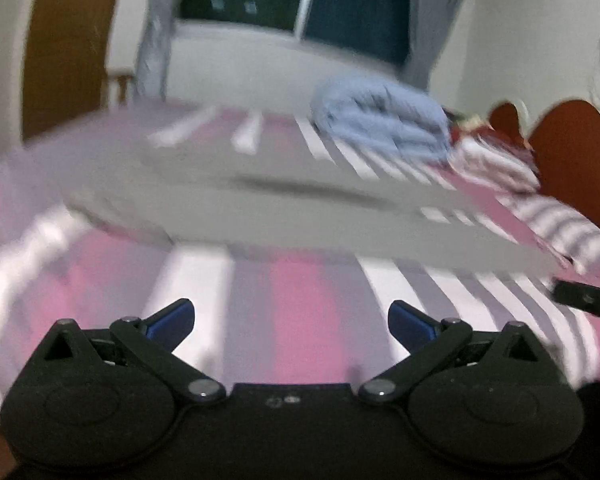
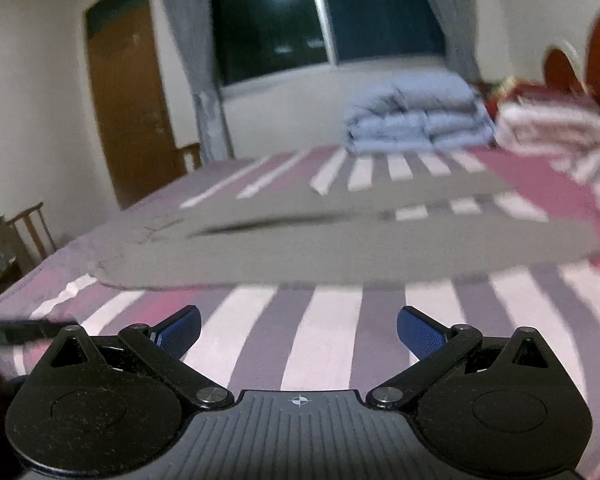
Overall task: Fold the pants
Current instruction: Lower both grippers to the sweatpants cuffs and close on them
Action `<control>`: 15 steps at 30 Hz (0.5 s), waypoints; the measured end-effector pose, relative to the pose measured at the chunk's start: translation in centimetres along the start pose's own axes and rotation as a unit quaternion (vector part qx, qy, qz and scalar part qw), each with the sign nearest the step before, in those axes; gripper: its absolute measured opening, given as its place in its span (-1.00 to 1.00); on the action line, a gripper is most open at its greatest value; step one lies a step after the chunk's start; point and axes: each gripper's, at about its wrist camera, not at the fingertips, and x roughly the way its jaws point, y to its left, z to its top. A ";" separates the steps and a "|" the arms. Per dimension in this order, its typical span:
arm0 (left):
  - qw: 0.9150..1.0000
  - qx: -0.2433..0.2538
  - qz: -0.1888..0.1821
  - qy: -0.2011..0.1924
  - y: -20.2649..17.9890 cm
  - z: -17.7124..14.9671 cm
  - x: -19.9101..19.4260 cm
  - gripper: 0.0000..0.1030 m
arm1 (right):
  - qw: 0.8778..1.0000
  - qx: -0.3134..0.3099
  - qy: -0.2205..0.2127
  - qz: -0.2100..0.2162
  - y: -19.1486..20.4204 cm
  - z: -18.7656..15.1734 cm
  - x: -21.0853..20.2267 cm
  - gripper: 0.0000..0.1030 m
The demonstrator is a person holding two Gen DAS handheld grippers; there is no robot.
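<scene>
Grey pants [image 1: 260, 196] [image 2: 340, 240] lie spread flat across a striped bed, legs running to the right with a dark gap between them. My left gripper [image 1: 291, 322] hovers open over the bedsheet, short of the pants' near edge, nothing between its blue pads. My right gripper [image 2: 299, 330] is likewise open and empty, just in front of the near pant leg. The left wrist view is blurred. A dark part of the other gripper [image 1: 588, 300] shows at the right edge of the left wrist view.
The bed wears a pink, white and grey striped sheet [image 2: 332, 344]. A folded pale blue duvet [image 2: 420, 116] and pink-white bedding [image 2: 552, 124] lie at the far end by a red headboard [image 1: 572, 148]. A wooden door [image 2: 128, 112], a window [image 2: 324, 20] and a chair [image 2: 28, 232] lie beyond.
</scene>
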 end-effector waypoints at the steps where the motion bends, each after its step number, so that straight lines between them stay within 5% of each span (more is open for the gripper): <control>1: 1.000 0.007 0.011 -0.009 1.3 1.1 0.3 0.88 | 1.000 -0.007 0.001 0.008 -0.2 0.9 0.3 1.00; 6: 0.999 -0.012 0.033 -0.028 9.3 7.7 3.3 0.88 | 0.999 -0.032 0.009 0.032 -1.5 6.6 5.0 1.00; 12: 0.997 0.055 0.037 0.038 16.2 14.8 11.6 0.87 | 0.997 -0.060 0.027 0.032 -3.5 14.1 15.2 1.00; 15: 0.994 0.082 0.056 0.055 18.9 16.6 16.7 0.61 | 0.996 -0.074 0.029 0.037 -4.3 16.2 21.3 1.00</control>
